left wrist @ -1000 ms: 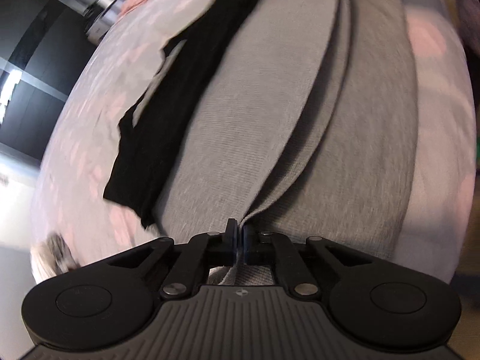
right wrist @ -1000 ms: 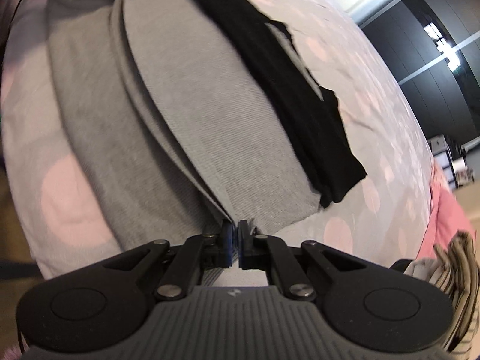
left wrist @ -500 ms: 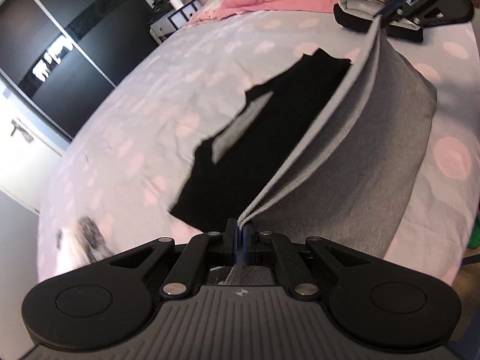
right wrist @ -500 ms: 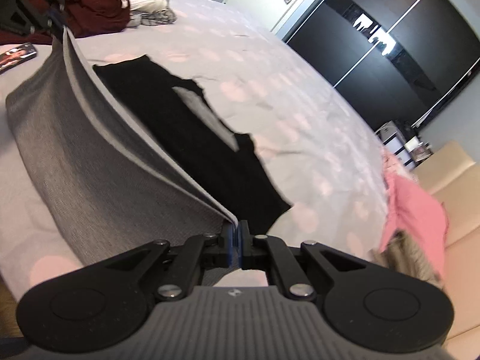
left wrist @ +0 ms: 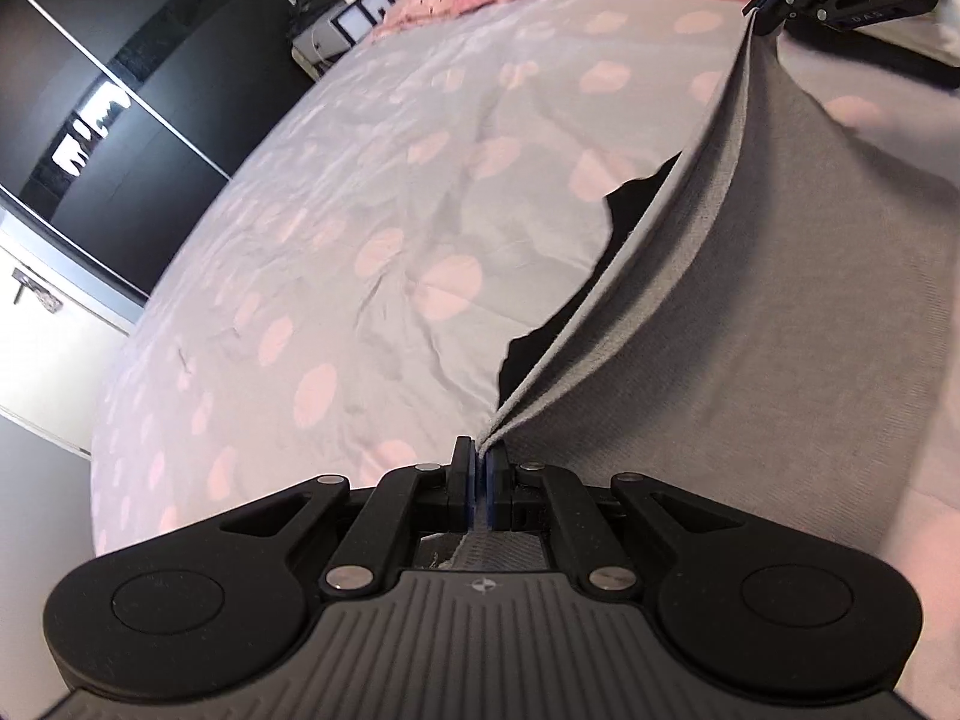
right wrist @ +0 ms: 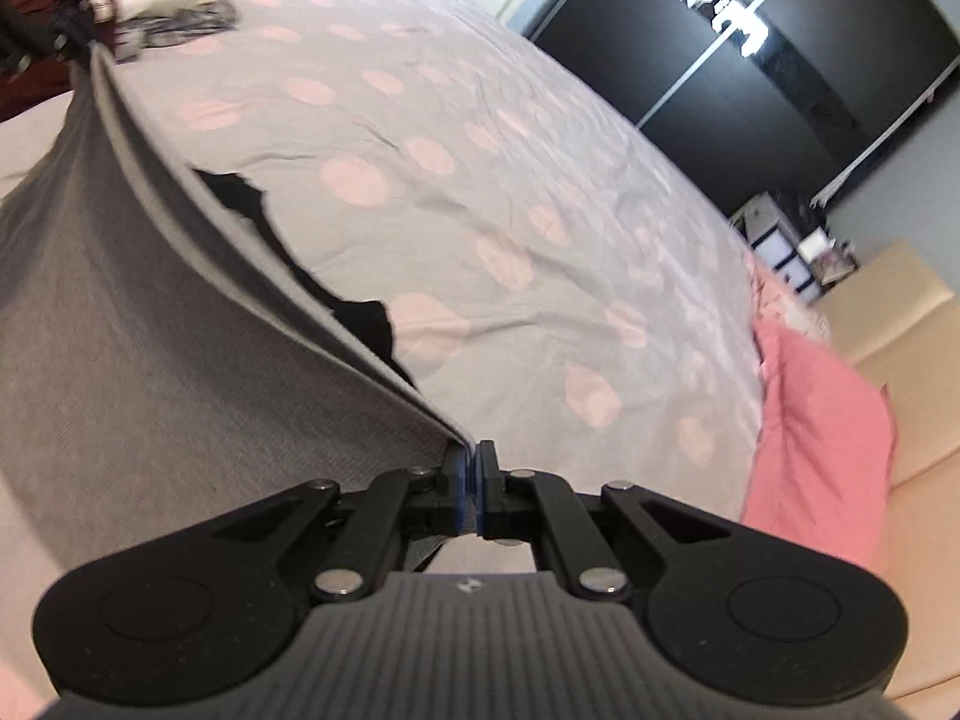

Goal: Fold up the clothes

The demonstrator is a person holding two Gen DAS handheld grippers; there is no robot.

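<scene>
L claw (left wrist: pixel 478 461) & R claw (right wrist: pixel 471 459) both pinch the soft grey knit top (left wrist: pixel 780 312), lifted over the spotty grey bedsheet (left wrist: pixel 360 192). Black trim (left wrist: pixel 636 204) might bunch up if it drops crooked.

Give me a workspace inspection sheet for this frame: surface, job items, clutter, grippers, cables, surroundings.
Surface: bed cover, grey with pink dots, lightly creased.
Job's things: grey garment lifted off the bed, its top edge stretched between both grippers; black garment lies on the cover behind it, mostly hidden.
Clutter: pink bedding at the head end; pile of clothes at the far edge, blurred.
Grippers: left gripper shut on one corner of the grey garment; right gripper shut on the other corner.
Cables: nothing seen.
Surroundings: dark sliding wardrobe; small drawer unit; beige headboard.
</scene>
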